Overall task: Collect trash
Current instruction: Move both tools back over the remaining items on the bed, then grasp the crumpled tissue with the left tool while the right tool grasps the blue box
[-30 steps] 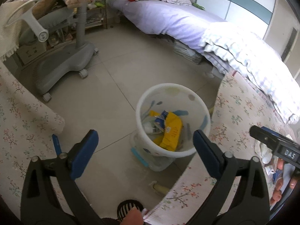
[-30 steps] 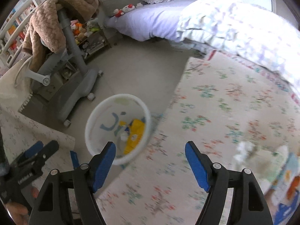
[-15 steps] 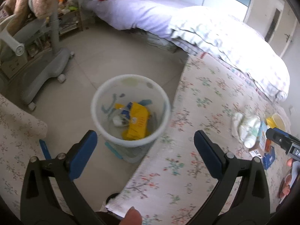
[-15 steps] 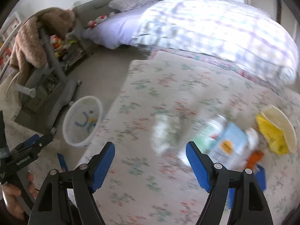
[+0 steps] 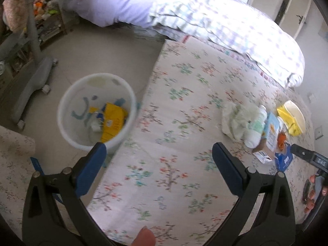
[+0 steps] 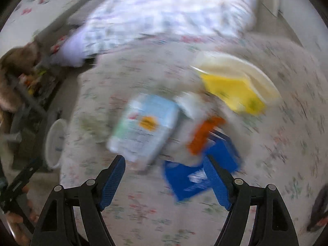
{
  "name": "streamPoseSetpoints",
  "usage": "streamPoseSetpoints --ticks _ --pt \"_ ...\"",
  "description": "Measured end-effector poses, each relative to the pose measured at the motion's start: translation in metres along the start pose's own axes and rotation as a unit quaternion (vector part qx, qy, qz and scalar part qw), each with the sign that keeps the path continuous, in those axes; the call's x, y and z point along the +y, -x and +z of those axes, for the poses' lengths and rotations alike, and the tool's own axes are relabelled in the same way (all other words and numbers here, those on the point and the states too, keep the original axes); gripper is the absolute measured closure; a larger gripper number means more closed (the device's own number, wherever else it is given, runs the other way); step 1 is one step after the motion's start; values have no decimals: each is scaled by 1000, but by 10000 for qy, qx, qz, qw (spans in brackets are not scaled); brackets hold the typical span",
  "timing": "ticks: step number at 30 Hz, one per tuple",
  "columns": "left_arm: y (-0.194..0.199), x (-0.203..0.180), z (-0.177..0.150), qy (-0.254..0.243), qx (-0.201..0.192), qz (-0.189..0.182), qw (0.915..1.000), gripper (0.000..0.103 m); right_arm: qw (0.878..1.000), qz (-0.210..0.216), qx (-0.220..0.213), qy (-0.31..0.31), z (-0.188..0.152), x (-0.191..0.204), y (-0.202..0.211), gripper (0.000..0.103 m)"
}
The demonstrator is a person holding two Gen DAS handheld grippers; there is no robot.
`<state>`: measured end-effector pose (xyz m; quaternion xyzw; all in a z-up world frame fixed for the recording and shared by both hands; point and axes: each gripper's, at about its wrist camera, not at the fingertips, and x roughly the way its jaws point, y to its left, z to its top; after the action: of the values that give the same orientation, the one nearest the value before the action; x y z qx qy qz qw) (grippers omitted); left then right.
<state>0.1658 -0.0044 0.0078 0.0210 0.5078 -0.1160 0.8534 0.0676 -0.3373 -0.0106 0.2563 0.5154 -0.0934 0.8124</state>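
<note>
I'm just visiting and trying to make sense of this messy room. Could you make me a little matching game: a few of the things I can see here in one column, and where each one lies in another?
Things:
1. white trash bin
2. yellow packet
3. blue flat packet
4. checked quilt

Places:
A. on the flowered cloth, in the pile of litter
B. on the bed
C. on the bare floor beside the flowered cloth
D. inside the bin

Pairs: 1-C, 2-D, 3-A, 4-B
</note>
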Motion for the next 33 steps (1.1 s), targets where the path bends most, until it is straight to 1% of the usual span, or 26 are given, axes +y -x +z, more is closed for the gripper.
streamPoseSetpoints --ticks 1,3,7,10,16,19,21,24,27,28,29,31,32,33 --pt "-2 -6 0 -35 34 -25 10000 1 9998 -1 83 -201 0 -11 -3 23" --pt "-6 -17 0 -135 97 -64 9998 1 9983 129 208 -524 0 -28 -7 23" --pt "-11 -32 0 -248 146 -72 9996 1 9967 -38 373 -721 -2 -43 -18 23" --pt "-16 -41 0 -308 196 -72 9993 1 9954 -31 434 -851 -2 -45 -23 23" --pt "-21 -50 -1 -375 269 -75 9989 1 9968 -395 360 -592 0 -35 -30 21" --pt "-23 -51 -2 -414 295 -65 9987 1 9963 -737 227 -371 -1 -34 -27 21" --pt "-23 -52 -2 -436 322 -59 9985 1 9952 -892 205 -347 -2 -38 -27 21" --pt "-24 -54 -3 -464 340 -69 9983 1 9948 -839 309 -488 -3 -48 -31 21" --pt "-23 -56 -3 -485 340 -80 9982 1 9947 -595 485 -678 -6 -55 -40 21" --pt "-24 -56 -3 -484 345 -87 9982 1 9950 -580 437 -680 -7 -55 -39 21" --pt "-24 -57 -3 -482 349 -92 9982 1 9953 -536 416 -696 -7 -56 -37 23" --pt "-25 -58 -3 -483 359 -119 9981 1 9958 -393 404 -728 -9 -58 -34 33" --pt "-25 -59 -3 -482 366 -138 9981 1 9963 -297 403 -702 -10 -58 -32 46" --pt "-25 -60 -3 -481 368 -153 9980 1 9966 -202 410 -689 -11 -59 -30 56"
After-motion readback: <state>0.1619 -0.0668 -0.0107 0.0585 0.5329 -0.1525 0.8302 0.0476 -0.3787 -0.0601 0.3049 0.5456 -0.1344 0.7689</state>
